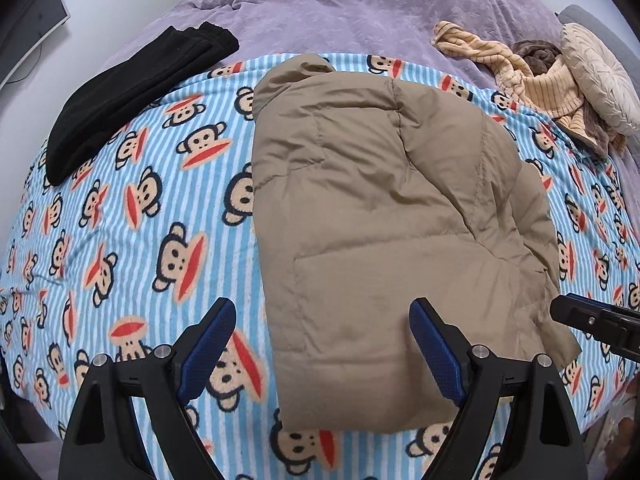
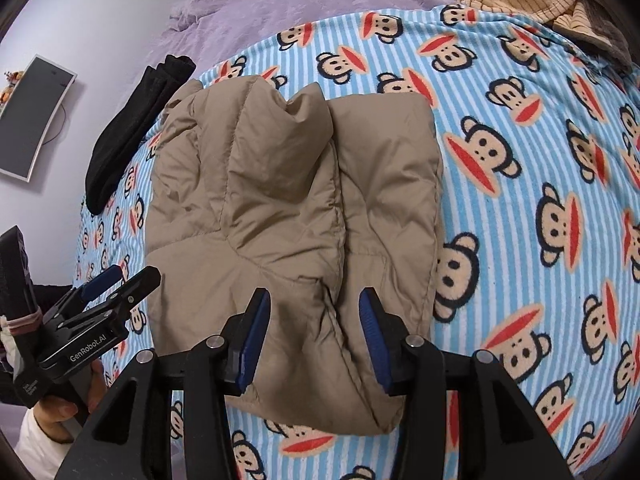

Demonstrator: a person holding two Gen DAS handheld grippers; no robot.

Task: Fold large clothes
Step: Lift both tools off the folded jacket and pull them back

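A tan puffer jacket lies folded into a long bundle on the monkey-print blanket; it also shows in the right wrist view. My left gripper is open and empty, hovering over the jacket's near left edge. My right gripper is open and empty, above the jacket's near end. The right gripper's tip shows at the right of the left wrist view. The left gripper shows at the left of the right wrist view.
A folded black garment lies at the far left of the blanket. A pile of striped yellow and brown clothes and a round cushion sit at the far right. A purple bedspread covers the far bed.
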